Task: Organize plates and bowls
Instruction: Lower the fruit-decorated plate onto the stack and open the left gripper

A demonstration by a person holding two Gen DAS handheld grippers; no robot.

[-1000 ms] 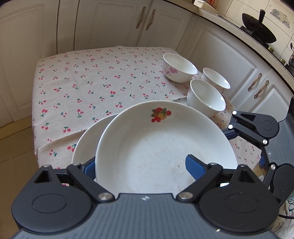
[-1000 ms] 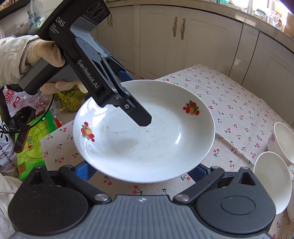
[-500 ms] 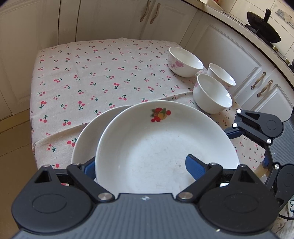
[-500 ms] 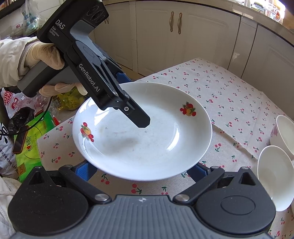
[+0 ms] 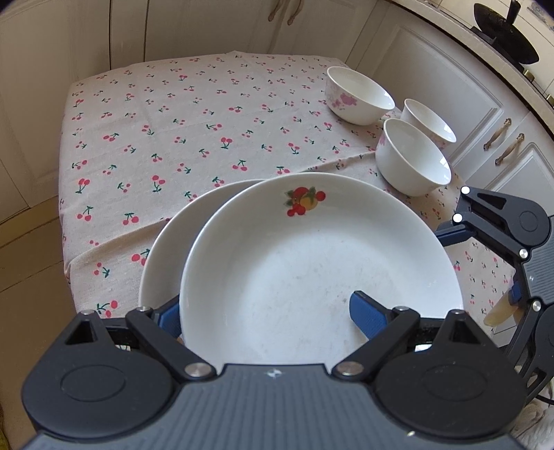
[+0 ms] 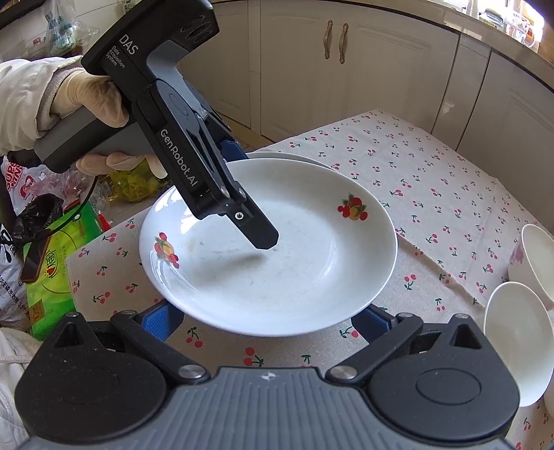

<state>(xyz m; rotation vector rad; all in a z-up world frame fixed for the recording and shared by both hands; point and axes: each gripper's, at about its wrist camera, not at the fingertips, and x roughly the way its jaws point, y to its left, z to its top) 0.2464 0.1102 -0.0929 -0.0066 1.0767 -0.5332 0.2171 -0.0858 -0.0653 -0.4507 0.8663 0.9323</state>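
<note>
A white deep plate with fruit prints (image 5: 311, 270) (image 6: 277, 249) is held above the cherry-print tablecloth. My left gripper (image 5: 266, 311) is shut on its near rim, one finger (image 6: 259, 232) lying inside it. A second white plate (image 5: 173, 242) (image 6: 287, 157) lies on the cloth below and to the left, partly hidden. My right gripper (image 6: 266, 320) is open, its blue pads (image 6: 159, 318) under the held plate's rim; it also shows in the left wrist view (image 5: 484, 221). Three white bowls (image 5: 412, 159) stand at the table's right edge.
The cherry-print tablecloth (image 5: 180, 131) covers a small table ringed by cream cabinets (image 6: 346, 69). Plastic bags and a green packet (image 6: 52, 270) lie on the floor beyond the near corner. A black wok (image 5: 505, 31) sits on the counter.
The held plate has moved a little further over the table, towards the second plate, which shows more beneath it. Both grippers keep their hold and stance.
</note>
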